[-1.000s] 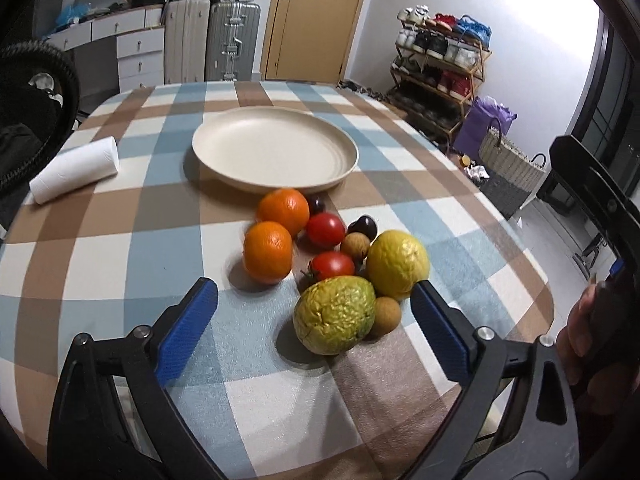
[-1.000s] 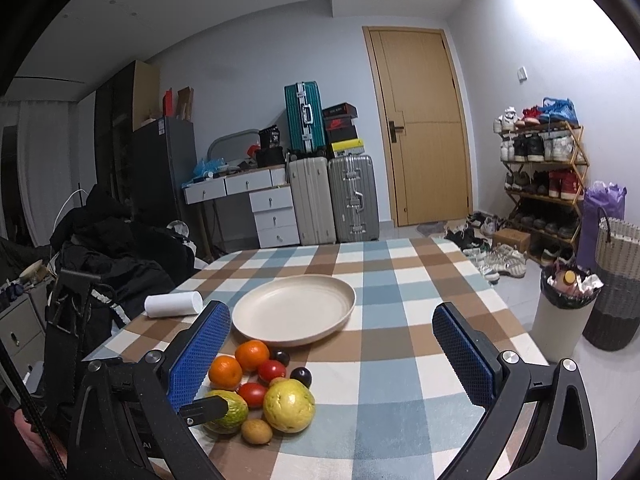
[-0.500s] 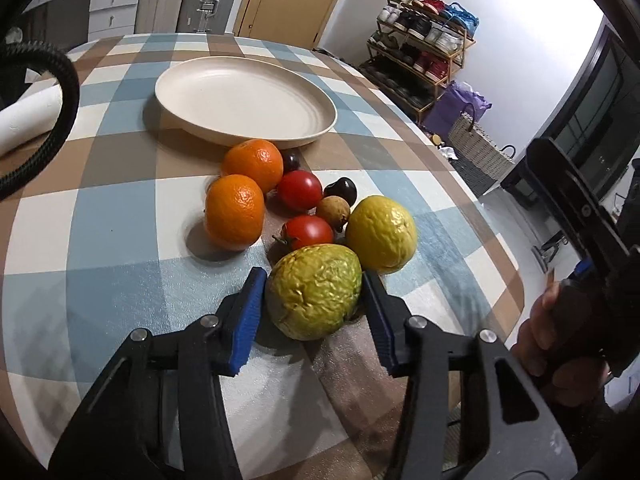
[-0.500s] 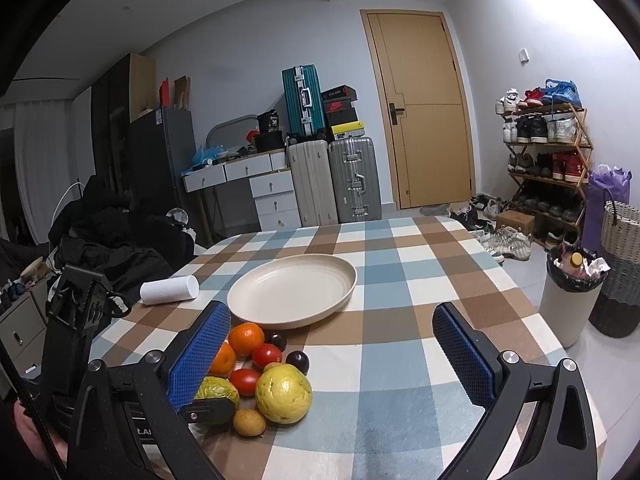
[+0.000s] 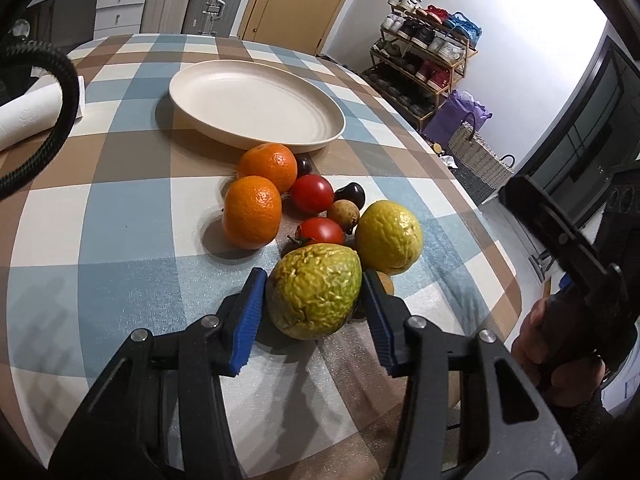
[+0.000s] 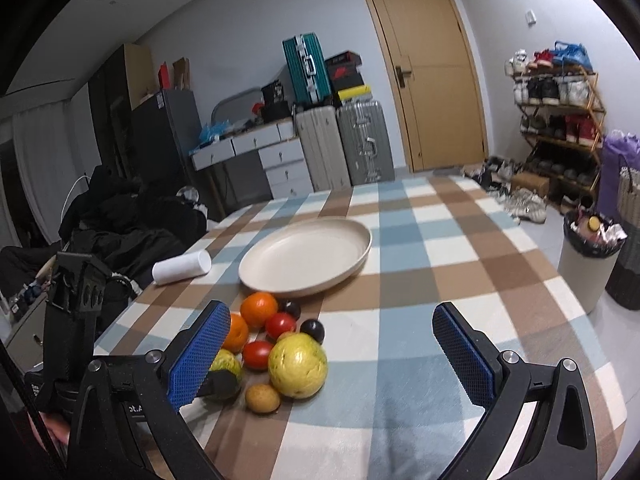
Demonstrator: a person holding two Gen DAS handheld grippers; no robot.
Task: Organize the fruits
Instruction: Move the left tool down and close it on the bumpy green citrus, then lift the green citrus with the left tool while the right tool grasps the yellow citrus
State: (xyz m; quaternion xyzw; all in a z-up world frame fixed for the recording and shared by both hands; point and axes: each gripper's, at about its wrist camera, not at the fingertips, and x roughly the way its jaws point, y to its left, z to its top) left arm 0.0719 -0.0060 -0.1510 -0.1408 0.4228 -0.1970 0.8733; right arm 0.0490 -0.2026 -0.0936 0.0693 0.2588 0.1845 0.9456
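Left gripper point(image 5: 314, 296) clamps wrinkled green fruit point(image 5: 314, 290) at lower centre, beside fruit pile below empty plate point(image 5: 256, 104); right gripper point(image 6: 332, 356) wide open, empty, bottom of frame

Right gripper point(image 6: 332, 354) held above checked tablecloth point(image 6: 420, 280), blue pads wide apart, nothing between them. Fruit cluster lies near left pad: yellow wrinkled fruit point(image 6: 297, 366), two oranges point(image 6: 259, 309), tomatoes point(image 6: 281, 325), dark plums point(image 6: 312, 330), small brown fruit point(image 6: 262, 398). Left gripper's fingers clasp greenish fruit point(image 6: 226, 364). Cream plate point(image 6: 306, 256) behind cluster; paper roll point(image 6: 182, 267) to its left.
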